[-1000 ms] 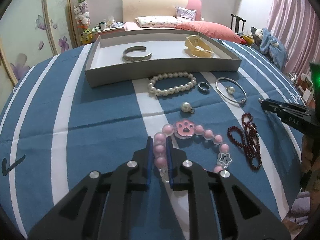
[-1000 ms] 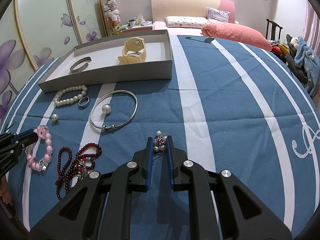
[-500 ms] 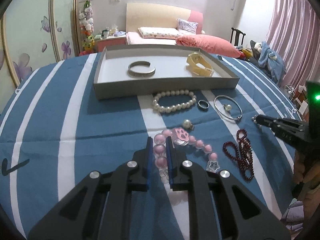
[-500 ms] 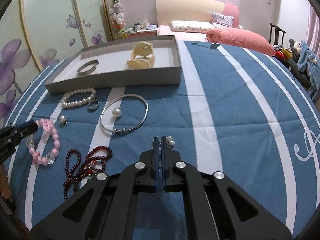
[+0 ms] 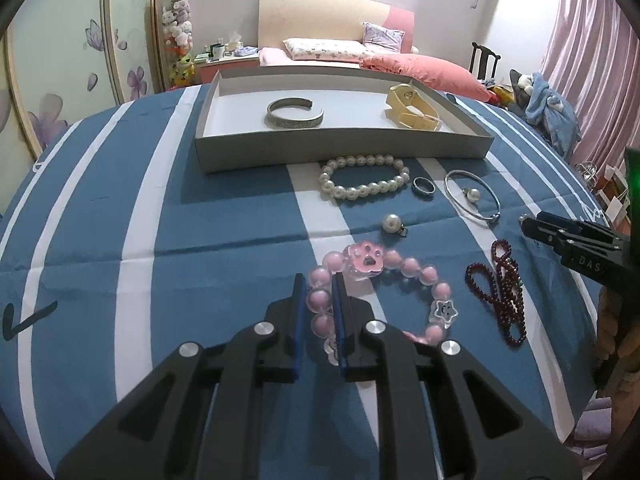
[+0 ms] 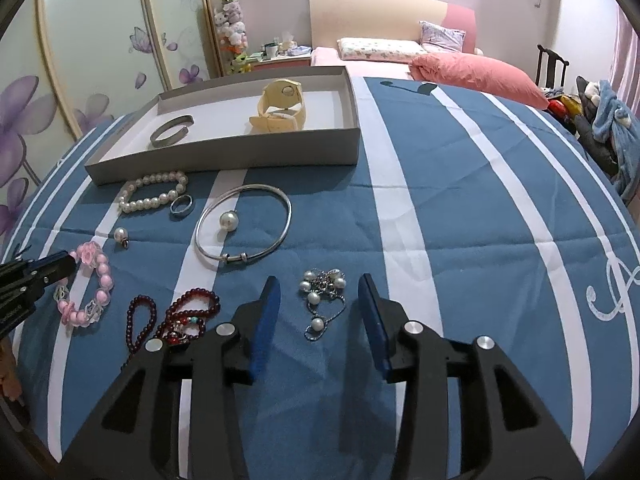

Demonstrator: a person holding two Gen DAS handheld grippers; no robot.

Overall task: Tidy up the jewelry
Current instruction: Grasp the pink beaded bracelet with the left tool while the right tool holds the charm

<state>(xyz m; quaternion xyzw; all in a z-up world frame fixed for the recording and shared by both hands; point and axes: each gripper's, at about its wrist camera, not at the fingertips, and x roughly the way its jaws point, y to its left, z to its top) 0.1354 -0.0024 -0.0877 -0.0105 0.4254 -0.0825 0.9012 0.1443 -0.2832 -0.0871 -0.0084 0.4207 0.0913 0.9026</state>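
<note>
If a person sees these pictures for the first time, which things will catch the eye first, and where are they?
First, the pink bead bracelet with a paw charm, at the near edge of the blue striped bedspread, pinched between the fingers of the left gripper. Next, the open right gripper, straddling a small cluster of pearls on a silver chain. Behind them is the shallow grey cardboard tray, holding a silver cuff bangle and a cream wristwatch.

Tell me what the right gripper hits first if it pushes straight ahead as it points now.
The pearl cluster piece, which lies between the open right gripper fingers. Beyond it probably the silver bangle, though depth is unclear.
</note>
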